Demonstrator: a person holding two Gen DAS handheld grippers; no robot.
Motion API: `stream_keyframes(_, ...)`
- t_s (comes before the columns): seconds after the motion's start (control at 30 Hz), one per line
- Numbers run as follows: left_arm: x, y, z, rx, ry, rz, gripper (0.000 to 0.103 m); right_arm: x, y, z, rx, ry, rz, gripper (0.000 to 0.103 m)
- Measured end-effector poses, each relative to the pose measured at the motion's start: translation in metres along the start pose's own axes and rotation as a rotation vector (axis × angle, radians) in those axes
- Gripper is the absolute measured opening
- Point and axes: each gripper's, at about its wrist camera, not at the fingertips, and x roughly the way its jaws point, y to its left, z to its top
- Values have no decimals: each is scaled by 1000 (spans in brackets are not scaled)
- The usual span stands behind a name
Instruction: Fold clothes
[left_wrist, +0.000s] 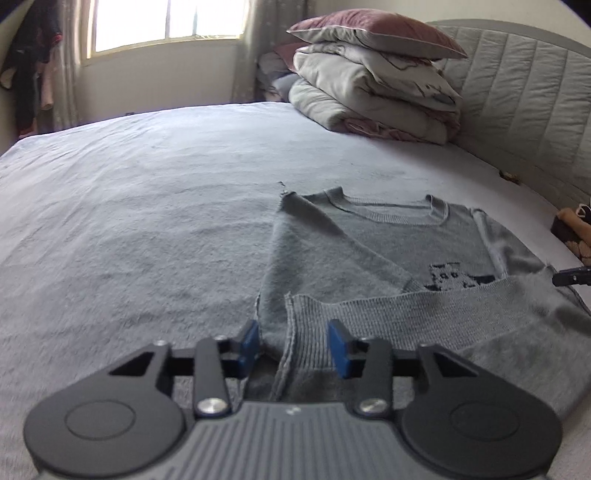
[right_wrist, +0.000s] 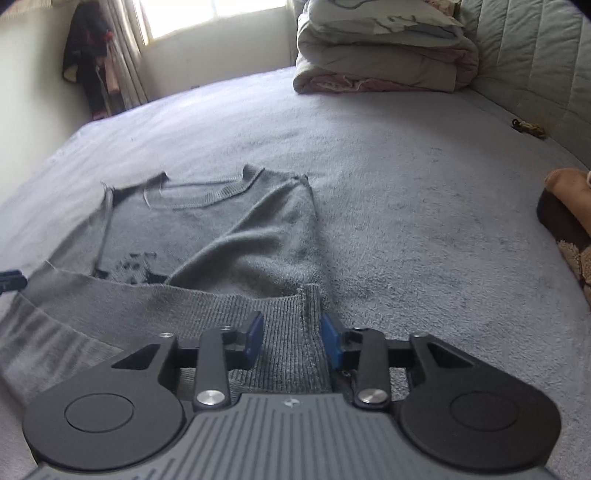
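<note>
A grey knit sweater (left_wrist: 388, 240) lies face up on the bed with both sleeves folded in over its chest; a dark motif (left_wrist: 454, 278) shows partly. Its ribbed hem (left_wrist: 406, 317) is turned up over the lower body. My left gripper (left_wrist: 295, 343) is shut on the hem's left corner, with fabric filling the gap between its blue pads (left_wrist: 340, 347). My right gripper (right_wrist: 291, 339) is shut on the hem's right corner (right_wrist: 308, 314). Each gripper's tip shows at the other view's edge: right gripper (left_wrist: 572, 277), left gripper (right_wrist: 11, 280).
The bed sheet (left_wrist: 147, 221) spreads wide to the left of and beyond the sweater. Stacked folded quilts and a pillow (left_wrist: 373, 74) sit at the padded headboard (left_wrist: 517, 110). Brown plush items (right_wrist: 569, 206) lie at the right edge. Clothes (right_wrist: 88, 55) hang by the window.
</note>
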Motion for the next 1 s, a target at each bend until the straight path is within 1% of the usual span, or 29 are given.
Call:
stream_keyframes(0.03,3,2,0,0,12,-4,18,2,1,0,-5,2,-8,26)
stream_keyframes(0.07,7,4,-1,0,23,-7,13,3,1,0,-11,3,-16,24)
stream_keyframes(0.1,8,4,-2,8,29,-6,4,5,2,1,-16,5,-24,19)
stream_keyframes(0.13,9,4,-3,23,31,-1,4,7,3,1,-21,7,-32,14)
stream_keyframes(0.17,7,4,-3,36,27,1,3,8,4,1,-27,9,-40,11)
stream_keyframes(0.27,1,1,1,67,2,5,3,10,6,2,-41,4,-62,10)
stream_keyframes(0.4,-6,2,6,51,-35,15,3,9,11,3,-63,-16,-80,9)
stream_keyframes(0.63,-15,10,14,1,-88,42,3,1,15,11,-79,-86,-108,9)
stream_keyframes(0.7,-12,12,13,-12,-88,68,3,3,17,12,-88,-94,-120,9)
stream_keyframes(0.87,5,10,7,-31,-75,129,3,18,25,15,-114,-116,-186,9)
stream_keyframes(0.93,10,7,4,-33,-67,147,3,24,26,14,-104,-109,-207,9)
stream_keyframes(1.0,17,2,0,-14,-42,164,3,32,26,10,-122,-72,-229,9)
